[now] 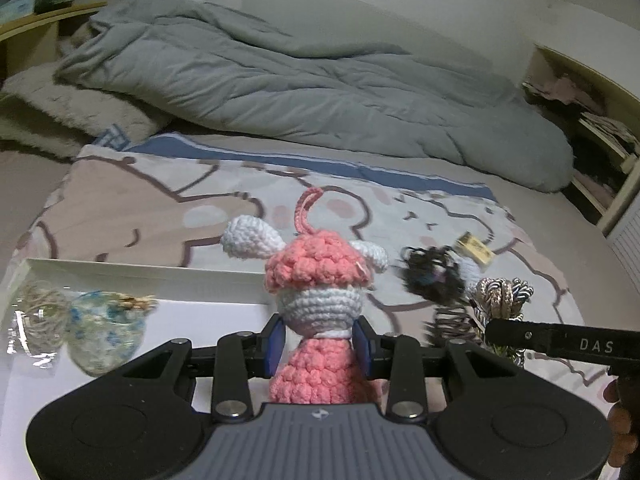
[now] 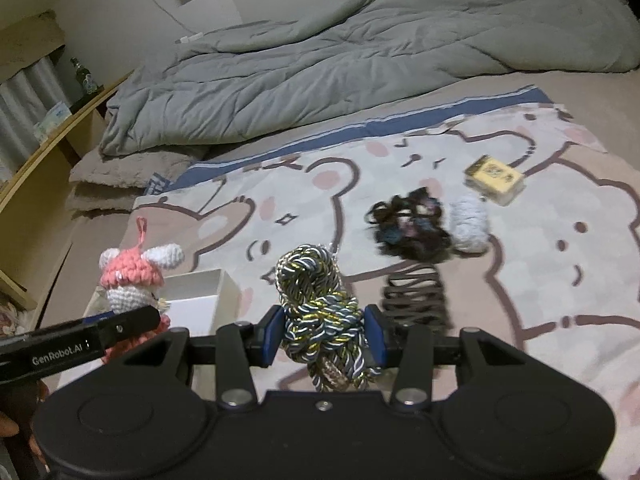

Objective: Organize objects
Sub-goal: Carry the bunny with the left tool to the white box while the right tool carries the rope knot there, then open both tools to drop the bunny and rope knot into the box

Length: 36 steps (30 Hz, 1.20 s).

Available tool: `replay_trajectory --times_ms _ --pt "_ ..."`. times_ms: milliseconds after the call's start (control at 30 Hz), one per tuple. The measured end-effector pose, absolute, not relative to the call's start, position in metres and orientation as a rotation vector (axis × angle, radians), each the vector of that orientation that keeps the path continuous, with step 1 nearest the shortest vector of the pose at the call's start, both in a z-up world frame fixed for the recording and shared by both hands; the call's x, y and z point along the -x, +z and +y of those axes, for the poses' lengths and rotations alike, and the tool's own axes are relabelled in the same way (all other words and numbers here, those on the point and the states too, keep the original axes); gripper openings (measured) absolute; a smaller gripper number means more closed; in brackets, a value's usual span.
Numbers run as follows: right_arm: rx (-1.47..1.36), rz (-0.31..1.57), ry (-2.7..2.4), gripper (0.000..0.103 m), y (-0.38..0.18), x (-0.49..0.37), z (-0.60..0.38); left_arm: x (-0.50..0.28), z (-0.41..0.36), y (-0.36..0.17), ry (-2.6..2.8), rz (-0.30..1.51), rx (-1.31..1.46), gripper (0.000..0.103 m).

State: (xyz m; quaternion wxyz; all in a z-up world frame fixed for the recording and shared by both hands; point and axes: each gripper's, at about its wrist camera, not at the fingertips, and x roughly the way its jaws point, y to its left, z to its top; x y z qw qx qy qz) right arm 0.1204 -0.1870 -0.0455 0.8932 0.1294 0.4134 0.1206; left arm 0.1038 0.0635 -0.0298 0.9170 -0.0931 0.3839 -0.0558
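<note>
My left gripper is shut on a pink and white crochet doll, held upright above the right end of a white tray. The doll also shows in the right wrist view. My right gripper is shut on a knotted bundle of twisted metallic cord, which shows in the left wrist view too. The tray holds a coil of twine and a blue-and-white bundle.
On the bear-print blanket lie a dark tangle of hair ties, a dark coiled spring, a white yarn ball and a yellow box. A grey duvet lies beyond. Wooden shelves stand at the right.
</note>
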Motion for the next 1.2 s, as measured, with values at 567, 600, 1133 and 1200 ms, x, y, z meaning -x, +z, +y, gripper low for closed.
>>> replay_trajectory --times_ms 567,600,1133,1200 --pt "-0.357 0.896 0.352 0.045 -0.061 -0.148 -0.101 -0.113 0.124 -0.045 0.0 0.812 0.147 0.038" --pt "-0.37 0.904 0.359 0.045 -0.062 -0.151 -0.095 -0.114 0.127 -0.047 0.007 0.821 0.141 0.038" --pt "-0.474 0.992 0.409 0.045 -0.097 -0.18 -0.04 -0.136 0.14 -0.079 0.033 0.84 0.091 0.046" --pt "-0.491 0.997 0.406 0.047 -0.1 -0.184 -0.037 -0.138 0.136 -0.08 0.037 0.836 0.076 0.061"
